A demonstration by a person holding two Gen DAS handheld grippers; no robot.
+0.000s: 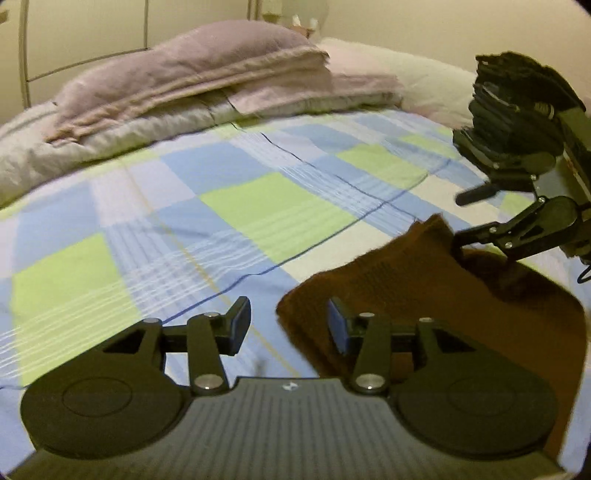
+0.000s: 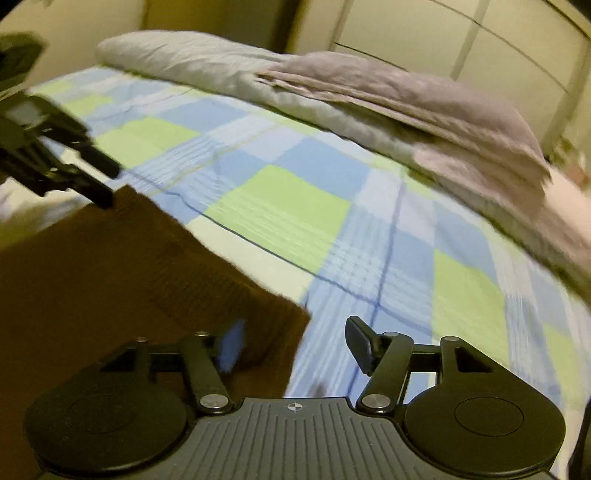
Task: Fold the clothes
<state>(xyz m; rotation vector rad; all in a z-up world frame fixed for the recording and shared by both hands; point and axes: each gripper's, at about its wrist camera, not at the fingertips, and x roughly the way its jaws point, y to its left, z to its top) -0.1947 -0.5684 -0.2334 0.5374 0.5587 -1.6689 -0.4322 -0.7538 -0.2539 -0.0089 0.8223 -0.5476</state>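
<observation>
Brown garment on the checked bed, both jaws spread

The brown garment (image 1: 424, 295) lies flat on the bed (image 1: 258, 206), seemingly folded. Left gripper (image 1: 288, 325) and right gripper (image 2: 295, 347) hover at its corners, pinching nothing; a folded duvet (image 1: 166, 99) lies along the bed's far edge.

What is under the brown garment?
The brown garment lies on the checked bedsheet, which shows all around it. Whatever lies directly beneath the cloth is covered.

Brown garment (image 2: 110, 280) cut off at my lower left frame edge; small items (image 1: 304, 23) top centre too blurred to tell.
</observation>
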